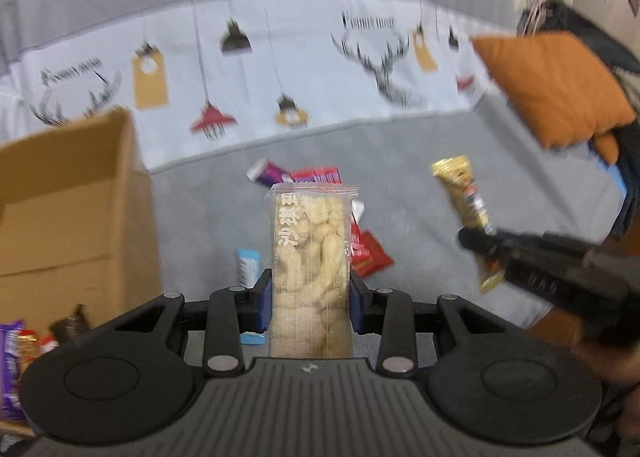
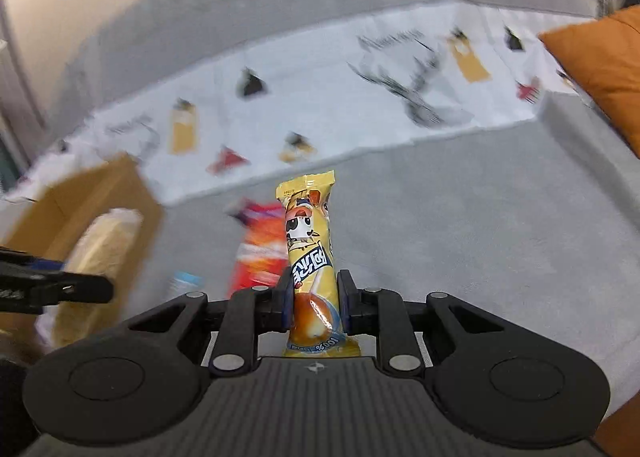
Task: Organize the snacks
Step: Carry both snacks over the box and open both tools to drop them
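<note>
My left gripper [image 1: 311, 299] is shut on a clear packet of pale puffed snack [image 1: 310, 257], held upright above the grey sofa seat. My right gripper [image 2: 313, 303] is shut on a yellow cartoon-printed snack bar [image 2: 310, 253], also standing up between the pads. Each gripper shows in the other's view: the right gripper [image 1: 486, 247] with its yellow bar [image 1: 464, 193] at the right, the left gripper [image 2: 92, 289] with its pale packet [image 2: 100, 253] at the left. Loose snacks lie on the seat: red and purple wrappers [image 1: 296, 175], a red packet [image 1: 370, 257], a blue-white one [image 1: 249, 267].
An open cardboard box [image 1: 68, 209] stands at the left on the sofa. An orange cushion [image 1: 556, 85] leans at the right. A white printed cloth [image 1: 280, 69] covers the sofa back. More wrapped snacks [image 1: 24, 345] lie low at the left edge.
</note>
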`<state>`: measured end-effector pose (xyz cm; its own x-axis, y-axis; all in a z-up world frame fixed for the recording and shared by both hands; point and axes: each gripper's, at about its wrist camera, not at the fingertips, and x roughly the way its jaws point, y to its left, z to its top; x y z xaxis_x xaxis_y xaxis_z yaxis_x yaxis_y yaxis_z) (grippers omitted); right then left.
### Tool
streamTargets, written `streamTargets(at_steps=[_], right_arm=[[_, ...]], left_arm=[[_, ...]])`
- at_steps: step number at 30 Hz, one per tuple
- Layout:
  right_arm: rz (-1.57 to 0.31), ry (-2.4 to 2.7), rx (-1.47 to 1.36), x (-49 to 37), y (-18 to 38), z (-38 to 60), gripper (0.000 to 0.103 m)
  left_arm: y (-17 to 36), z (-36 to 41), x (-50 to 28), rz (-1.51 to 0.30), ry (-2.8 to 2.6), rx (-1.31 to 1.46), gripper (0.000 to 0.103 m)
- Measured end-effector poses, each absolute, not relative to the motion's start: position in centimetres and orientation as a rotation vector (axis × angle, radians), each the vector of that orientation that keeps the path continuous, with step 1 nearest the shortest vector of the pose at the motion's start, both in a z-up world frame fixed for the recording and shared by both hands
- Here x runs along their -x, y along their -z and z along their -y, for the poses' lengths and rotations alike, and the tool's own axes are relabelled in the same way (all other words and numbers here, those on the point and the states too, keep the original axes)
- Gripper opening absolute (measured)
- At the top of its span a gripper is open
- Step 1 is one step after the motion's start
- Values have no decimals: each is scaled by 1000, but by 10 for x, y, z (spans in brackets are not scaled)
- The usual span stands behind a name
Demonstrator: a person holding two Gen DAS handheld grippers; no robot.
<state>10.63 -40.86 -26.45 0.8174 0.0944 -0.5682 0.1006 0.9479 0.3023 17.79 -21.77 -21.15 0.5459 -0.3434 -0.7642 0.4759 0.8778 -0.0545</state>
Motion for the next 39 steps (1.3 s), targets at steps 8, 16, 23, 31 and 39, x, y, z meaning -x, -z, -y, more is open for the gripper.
streamTargets(at_steps=[8, 16, 23, 31, 39], right_arm=[[-498, -167, -287, -98, 178, 307, 23], [-324, -317, -244, -93, 87, 222, 23], [-258, -410, -188, -85, 52, 169, 23], [-367, -443, -140, -103, 85, 128, 23], [-546, -427, -137, -139, 150, 101, 23]], left_arm=[[130, 151, -138, -638, 426, -152, 40], [52, 64, -96, -443, 325, -96, 40], [18, 12, -66, -328, 223, -96, 40], [59, -28, -92, -432, 187, -1, 40], [137, -63, -130, -604, 162, 63, 40]])
